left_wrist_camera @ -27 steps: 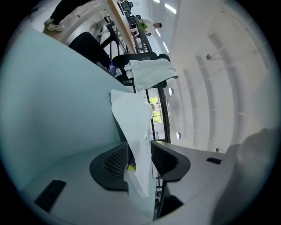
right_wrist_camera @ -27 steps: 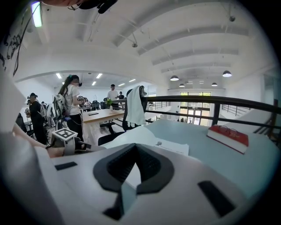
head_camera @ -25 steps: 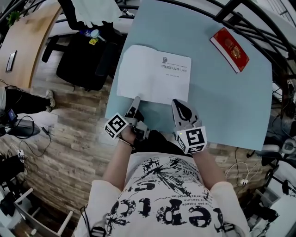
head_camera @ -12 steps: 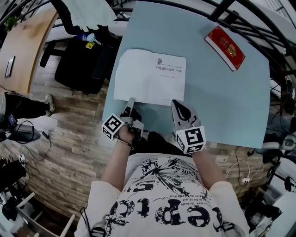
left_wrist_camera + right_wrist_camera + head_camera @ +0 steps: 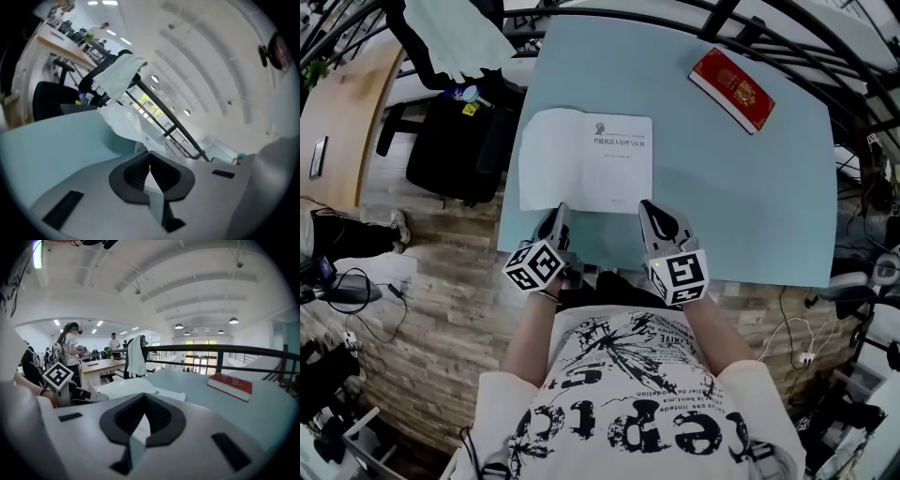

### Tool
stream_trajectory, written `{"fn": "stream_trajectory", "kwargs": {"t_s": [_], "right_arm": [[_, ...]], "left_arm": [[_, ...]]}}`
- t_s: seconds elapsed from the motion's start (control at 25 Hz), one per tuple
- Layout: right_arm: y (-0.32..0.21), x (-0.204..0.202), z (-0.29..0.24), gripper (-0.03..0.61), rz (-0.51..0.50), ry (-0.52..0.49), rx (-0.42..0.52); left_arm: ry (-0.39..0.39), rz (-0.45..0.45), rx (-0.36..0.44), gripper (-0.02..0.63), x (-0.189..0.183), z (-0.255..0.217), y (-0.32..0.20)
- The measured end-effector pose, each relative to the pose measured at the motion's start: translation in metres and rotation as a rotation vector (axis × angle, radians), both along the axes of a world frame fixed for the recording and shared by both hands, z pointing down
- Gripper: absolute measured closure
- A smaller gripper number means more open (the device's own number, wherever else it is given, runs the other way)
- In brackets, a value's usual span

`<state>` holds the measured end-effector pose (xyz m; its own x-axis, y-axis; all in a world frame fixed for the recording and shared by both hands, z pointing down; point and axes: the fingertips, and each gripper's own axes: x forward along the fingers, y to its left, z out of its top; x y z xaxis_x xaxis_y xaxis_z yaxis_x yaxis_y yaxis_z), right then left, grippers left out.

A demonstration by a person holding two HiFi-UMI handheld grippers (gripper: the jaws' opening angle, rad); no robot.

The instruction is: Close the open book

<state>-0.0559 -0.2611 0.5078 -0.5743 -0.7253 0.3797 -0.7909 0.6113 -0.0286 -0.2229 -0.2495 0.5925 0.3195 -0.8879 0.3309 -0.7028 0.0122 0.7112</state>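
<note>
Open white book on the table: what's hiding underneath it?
Under the open white book only the pale blue tabletop shows, spreading out beside it. The patch right beneath the pages is covered, so anything flat lying there cannot be seen.

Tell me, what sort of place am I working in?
Probably an open-plan office, perhaps on a mezzanine: a long wooden desk, a black office chair beside the blue table, and a black railing.

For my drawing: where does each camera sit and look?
Head view: on head, looking down at open book, left gripper, right gripper; arms, shirt show.
Left gripper view: on left gripper, along shut fingers to pinched page; no body.
Right gripper view: on right gripper, toward red book; left hand shows.
All show open book.
</note>
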Motion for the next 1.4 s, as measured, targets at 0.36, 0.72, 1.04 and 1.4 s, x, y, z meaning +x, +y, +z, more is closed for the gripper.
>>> {"fn": "stream_trajectory", "kwargs": {"t_s": [0.36,0.72,1.04,1.4], "right_arm": [[0.007,0.046,-0.004,0.571,0.092,-0.014,0.002],[0.019,0.09,0.002,0.571,0.187,-0.012,-0.018],[0.033,0.105,0.012,0.571,0.223,-0.009,-0.055],[0.041,0.097,0.012,0.571,0.222,-0.023,-0.062]], "left_arm": [[-0.564,0.319,0.081,0.591,0.06,-0.009,-0.002],[-0.685,0.528,-0.004,0.591,0.107,0.027,-0.006],[-0.776,0.684,-0.058,0.474,0.132,0.057,0.002],[-0.646,0.647,-0.022,0.441,0.128,0.031,0.009]]}}
